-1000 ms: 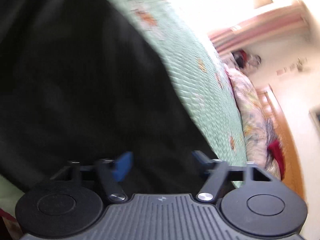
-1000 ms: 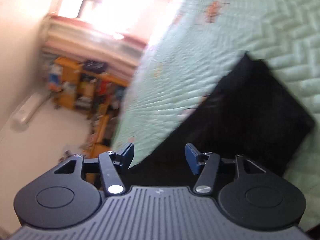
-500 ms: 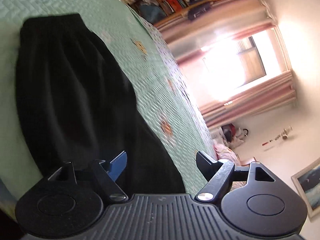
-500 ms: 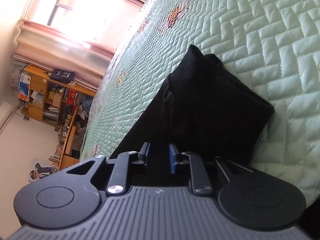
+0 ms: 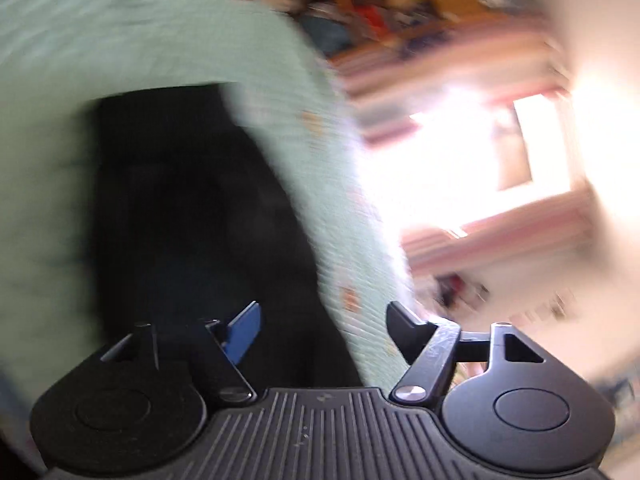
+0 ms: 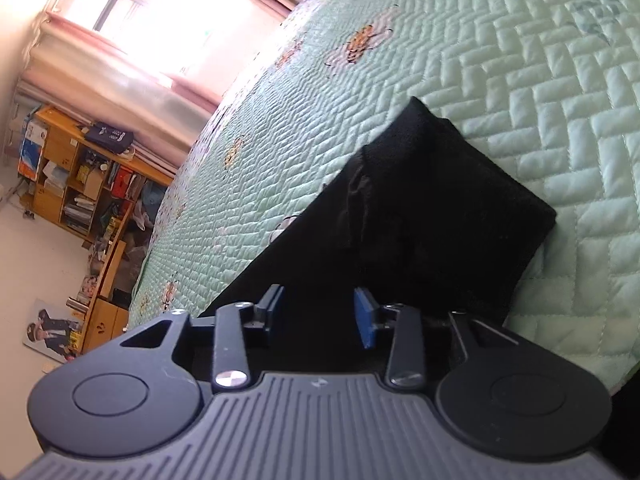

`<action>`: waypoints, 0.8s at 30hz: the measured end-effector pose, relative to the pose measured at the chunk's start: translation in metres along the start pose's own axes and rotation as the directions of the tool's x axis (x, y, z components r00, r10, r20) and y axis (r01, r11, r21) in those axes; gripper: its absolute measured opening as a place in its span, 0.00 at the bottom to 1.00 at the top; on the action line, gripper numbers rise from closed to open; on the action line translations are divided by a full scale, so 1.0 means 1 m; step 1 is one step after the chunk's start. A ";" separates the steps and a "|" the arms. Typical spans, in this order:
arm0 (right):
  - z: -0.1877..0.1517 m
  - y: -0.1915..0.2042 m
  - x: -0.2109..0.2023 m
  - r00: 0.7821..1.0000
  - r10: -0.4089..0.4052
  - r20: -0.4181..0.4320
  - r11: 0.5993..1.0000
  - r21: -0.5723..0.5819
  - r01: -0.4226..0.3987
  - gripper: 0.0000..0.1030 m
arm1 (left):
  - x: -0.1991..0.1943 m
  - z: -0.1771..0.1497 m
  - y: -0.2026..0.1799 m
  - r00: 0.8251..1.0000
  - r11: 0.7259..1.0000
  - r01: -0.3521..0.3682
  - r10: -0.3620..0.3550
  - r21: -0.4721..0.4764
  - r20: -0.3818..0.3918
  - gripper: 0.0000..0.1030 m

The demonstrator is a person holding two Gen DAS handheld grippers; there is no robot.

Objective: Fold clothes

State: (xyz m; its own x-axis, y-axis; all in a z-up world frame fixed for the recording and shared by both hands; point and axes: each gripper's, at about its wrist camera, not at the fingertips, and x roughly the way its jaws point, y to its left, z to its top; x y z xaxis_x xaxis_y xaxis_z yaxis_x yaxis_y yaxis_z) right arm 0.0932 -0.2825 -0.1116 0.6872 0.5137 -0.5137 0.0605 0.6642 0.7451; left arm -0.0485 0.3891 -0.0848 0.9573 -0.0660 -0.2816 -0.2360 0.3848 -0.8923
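Left gripper [image 5: 322, 326] spread wide, fingers far apart with nothing between, view smeared by motion blur; right gripper [image 6: 318, 308] partly open, blue pads [image 6: 366, 322] apart, gripping nothing, tilted sideways and low.

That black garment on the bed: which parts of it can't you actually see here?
- Left wrist view: motion blur smears the black garment; folds unreadable.
- Right wrist view: its near end is hidden behind the right gripper.
- What kind of garment: cannot tell in either view.
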 end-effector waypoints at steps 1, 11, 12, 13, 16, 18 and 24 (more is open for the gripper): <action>-0.003 0.006 0.001 1.000 0.006 -0.009 1.000 -0.025 -0.006 0.53 | 0.005 0.000 -0.009 1.000 0.999 -0.007 0.007 0.036 -0.004 0.81; -0.046 0.068 0.045 0.932 0.226 -0.282 0.949 -0.151 -0.276 0.57 | 0.030 0.039 0.062 0.995 0.986 -0.104 0.104 -0.130 -0.010 0.54; -0.048 0.073 0.051 0.931 0.212 -0.298 0.948 -0.170 -0.270 0.57 | 0.027 0.038 0.062 0.995 0.986 -0.102 0.102 -0.134 -0.008 0.55; -0.051 0.077 0.057 0.929 0.198 -0.314 0.945 -0.190 -0.265 0.56 | 0.023 0.037 0.057 0.994 0.986 -0.113 0.113 -0.123 -0.004 0.57; -0.059 0.090 0.074 0.921 0.153 -0.358 0.935 -0.248 -0.252 0.57 | 0.005 0.021 0.034 0.996 0.995 -0.090 0.091 -0.049 0.015 0.82; -0.057 0.111 0.080 0.911 0.194 -0.363 0.908 -0.286 -0.307 0.57 | -0.003 0.005 0.021 0.999 0.999 -0.043 0.043 -0.006 -0.006 0.84; -0.071 0.195 0.153 0.792 0.349 -0.500 0.825 -0.238 -0.513 0.29 | 0.004 -0.020 0.027 0.994 0.996 -0.080 0.083 0.050 -0.071 0.81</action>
State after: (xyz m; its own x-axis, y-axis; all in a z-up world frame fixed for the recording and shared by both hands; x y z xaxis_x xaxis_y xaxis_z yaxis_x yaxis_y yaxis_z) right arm 0.1586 -0.0365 -0.0752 0.2037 0.9106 -0.3596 -0.4748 0.4130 0.7771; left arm -0.0542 0.3807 -0.1173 0.9199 -0.0987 -0.3794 -0.3033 0.4342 -0.8482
